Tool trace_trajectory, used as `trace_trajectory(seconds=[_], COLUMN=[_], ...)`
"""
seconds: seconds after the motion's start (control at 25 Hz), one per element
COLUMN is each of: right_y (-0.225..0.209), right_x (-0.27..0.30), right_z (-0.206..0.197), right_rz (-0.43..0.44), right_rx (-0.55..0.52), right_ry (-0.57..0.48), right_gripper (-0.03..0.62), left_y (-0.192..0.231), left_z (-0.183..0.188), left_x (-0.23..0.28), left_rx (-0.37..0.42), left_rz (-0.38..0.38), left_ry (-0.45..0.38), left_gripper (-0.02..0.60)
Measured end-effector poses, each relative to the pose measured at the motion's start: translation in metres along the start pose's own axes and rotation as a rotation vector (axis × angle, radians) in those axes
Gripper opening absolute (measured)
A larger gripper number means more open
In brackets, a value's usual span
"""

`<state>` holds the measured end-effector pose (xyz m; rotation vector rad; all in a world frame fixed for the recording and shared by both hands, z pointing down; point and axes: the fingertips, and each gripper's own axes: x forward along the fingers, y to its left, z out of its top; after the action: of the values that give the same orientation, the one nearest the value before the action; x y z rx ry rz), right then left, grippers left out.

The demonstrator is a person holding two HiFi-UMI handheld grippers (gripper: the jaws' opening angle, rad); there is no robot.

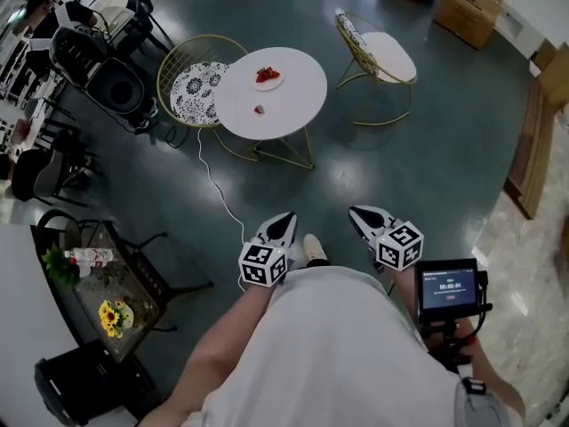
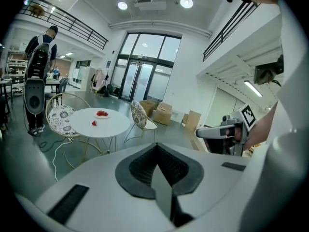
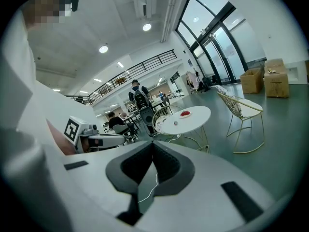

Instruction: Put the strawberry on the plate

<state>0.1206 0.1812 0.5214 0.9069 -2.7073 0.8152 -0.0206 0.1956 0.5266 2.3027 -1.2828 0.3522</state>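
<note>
Head view: approach step. Loose strawberry (image 1: 259, 109) lies on the white bench (image 1: 293, 105) near the plate (image 1: 279, 83), well ahead. The left gripper (image 1: 283, 217) and right gripper (image 1: 358, 210) have fingers closed together, empty. Next: walk closer, open one gripper.

Bright ceiling lights (image 2: 186, 3), daylight through windows (image 2: 145, 76); fisheye warp, dark corners.

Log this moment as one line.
left gripper: shut, empty | right gripper: shut, empty | strawberry: on table, off plate
</note>
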Motion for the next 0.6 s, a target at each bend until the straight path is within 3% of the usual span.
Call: trace_trajectory(seconds=[0.6], right_y=[-0.013], right_x=[0.108], right_z=[0.060], right_rz=[0.051], right_rx=[-0.016], right_ry=[-0.026], right_gripper=[0.006], left_y=[0.098], left_z=[0.046], left_x=[0.016], left_rx=[-0.001], left_rz=[0.045], left_ry=[-0.005], left_gripper=[0.006])
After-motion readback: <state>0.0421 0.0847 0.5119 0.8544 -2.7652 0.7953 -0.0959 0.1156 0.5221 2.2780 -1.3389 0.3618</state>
